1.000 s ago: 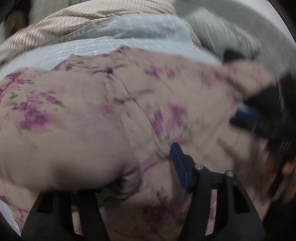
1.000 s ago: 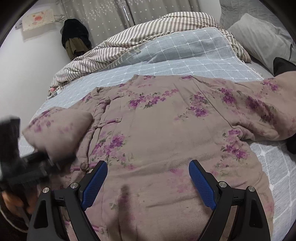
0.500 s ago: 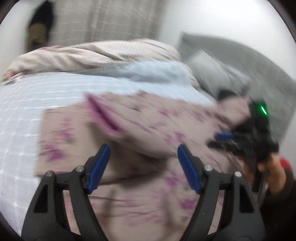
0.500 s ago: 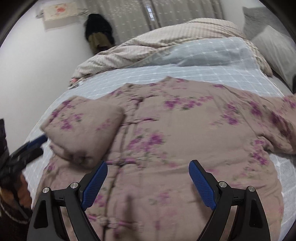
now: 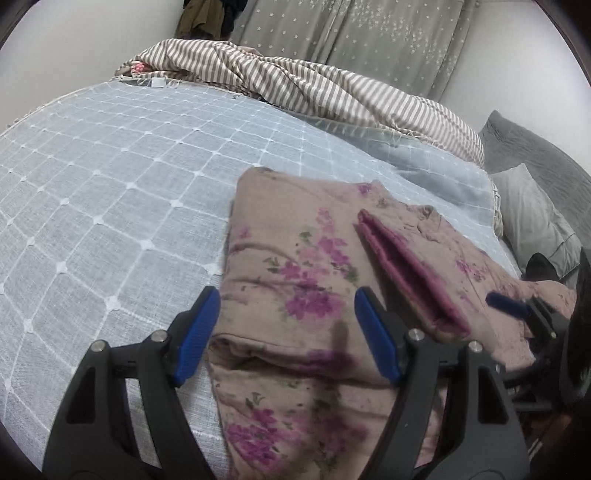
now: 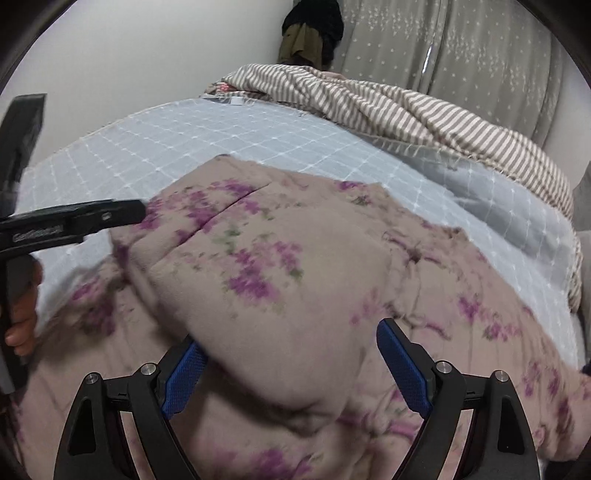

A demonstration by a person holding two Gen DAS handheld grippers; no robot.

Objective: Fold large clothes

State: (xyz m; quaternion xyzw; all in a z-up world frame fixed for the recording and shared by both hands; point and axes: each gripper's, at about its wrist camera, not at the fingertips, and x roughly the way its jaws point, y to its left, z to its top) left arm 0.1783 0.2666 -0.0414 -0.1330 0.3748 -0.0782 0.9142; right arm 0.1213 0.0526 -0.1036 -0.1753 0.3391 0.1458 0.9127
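Note:
A padded beige jacket with purple flowers [image 5: 295, 266] lies on the bed, one sleeve folded over its body with the purple-lined cuff [image 5: 406, 273] showing. My left gripper [image 5: 288, 332] is open and empty, just above the folded sleeve's near edge. My right gripper [image 6: 295, 369] is open, low over the jacket [image 6: 266, 266], its jaws on either side of a raised fold of the sleeve, not closed on it. The right gripper also shows at the right edge of the left wrist view [image 5: 517, 314]. The left gripper shows at the left of the right wrist view [image 6: 74, 221].
The bed has a pale blue checked cover [image 5: 110, 177]. A striped quilt [image 5: 295, 85] is bunched at the far side. Grey pillows [image 5: 532, 218] lie at the right. Curtains [image 6: 461, 44] and dark hanging clothes [image 6: 310, 33] stand behind the bed.
My left gripper let go of the sleeve, which now lies folded over the jacket, and drew back left. My right gripper moved left and down over the folded sleeve.

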